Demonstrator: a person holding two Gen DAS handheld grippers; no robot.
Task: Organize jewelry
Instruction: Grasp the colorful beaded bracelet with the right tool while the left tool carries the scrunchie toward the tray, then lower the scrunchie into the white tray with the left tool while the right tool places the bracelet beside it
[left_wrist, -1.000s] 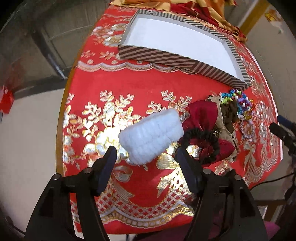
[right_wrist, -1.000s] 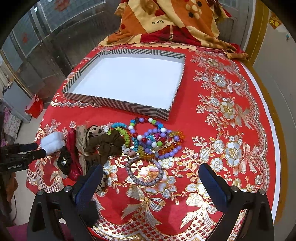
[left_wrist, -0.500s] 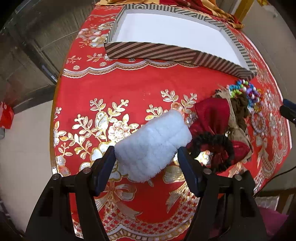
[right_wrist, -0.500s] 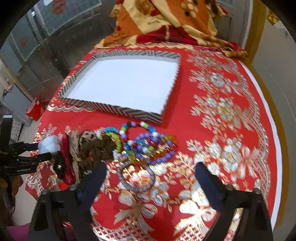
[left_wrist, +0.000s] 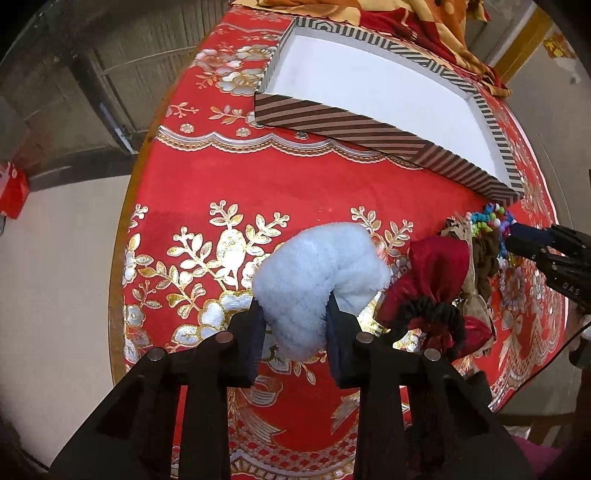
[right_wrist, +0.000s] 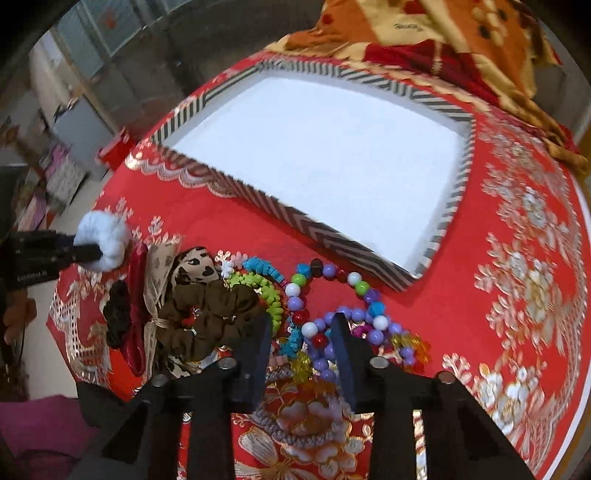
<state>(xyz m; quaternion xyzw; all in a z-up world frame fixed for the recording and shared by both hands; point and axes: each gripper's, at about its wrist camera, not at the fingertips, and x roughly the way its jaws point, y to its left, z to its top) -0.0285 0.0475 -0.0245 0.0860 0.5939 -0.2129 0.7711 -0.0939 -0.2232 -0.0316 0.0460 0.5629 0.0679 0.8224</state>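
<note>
Left wrist view: my left gripper (left_wrist: 293, 325), wide a second ago, has pinched the white fluffy scrunchie (left_wrist: 321, 273), so it can go into the striped tray (left_wrist: 332, 122). My right gripper (right_wrist: 299, 343) has narrowed over the bead bracelets (right_wrist: 332, 306), perhaps gripping.

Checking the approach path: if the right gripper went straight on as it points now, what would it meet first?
Most likely the bead bracelets: the right gripper has its fingers either side of that pile. Beyond lies the striped tray. Height above the beads is unclear.
</note>
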